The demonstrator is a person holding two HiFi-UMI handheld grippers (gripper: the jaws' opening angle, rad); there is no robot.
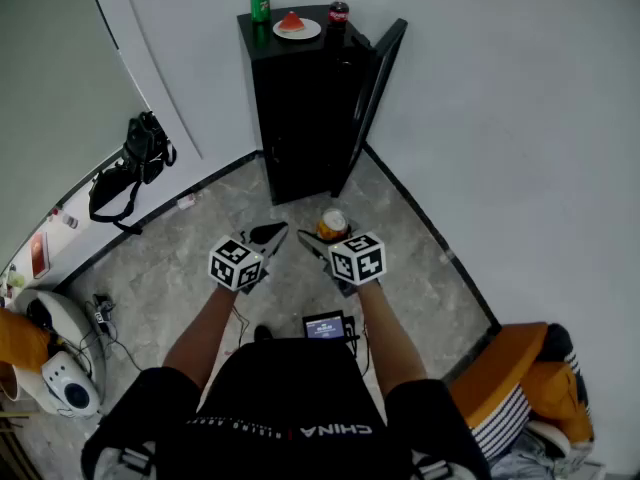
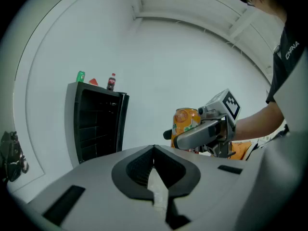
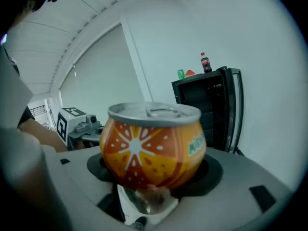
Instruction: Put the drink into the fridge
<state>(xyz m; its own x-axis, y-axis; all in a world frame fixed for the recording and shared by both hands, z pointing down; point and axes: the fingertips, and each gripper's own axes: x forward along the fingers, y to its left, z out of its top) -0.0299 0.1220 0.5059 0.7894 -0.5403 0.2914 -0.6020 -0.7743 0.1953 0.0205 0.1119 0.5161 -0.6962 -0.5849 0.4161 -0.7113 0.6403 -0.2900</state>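
An orange drink can point(image 1: 333, 225) sits upright between the jaws of my right gripper point(image 1: 325, 238), which is shut on it. In the right gripper view the can point(image 3: 154, 146) fills the middle. From the left gripper view the can point(image 2: 186, 124) shows in the right gripper point(image 2: 207, 129). My left gripper point(image 1: 268, 236) is beside it, shut and holding nothing point(image 2: 154, 150). The black fridge point(image 1: 300, 108) stands ahead against the wall with its door point(image 1: 372, 88) swung open to the right and dark shelves point(image 2: 96, 124) showing.
On the fridge top stand a green can point(image 1: 260, 6), a plate with a red slice point(image 1: 296, 26) and a cola bottle point(image 1: 338, 10). A black bag point(image 1: 140, 158) hangs at the left wall. An orange chair point(image 1: 530, 388) is at right, a white appliance point(image 1: 65, 383) at left.
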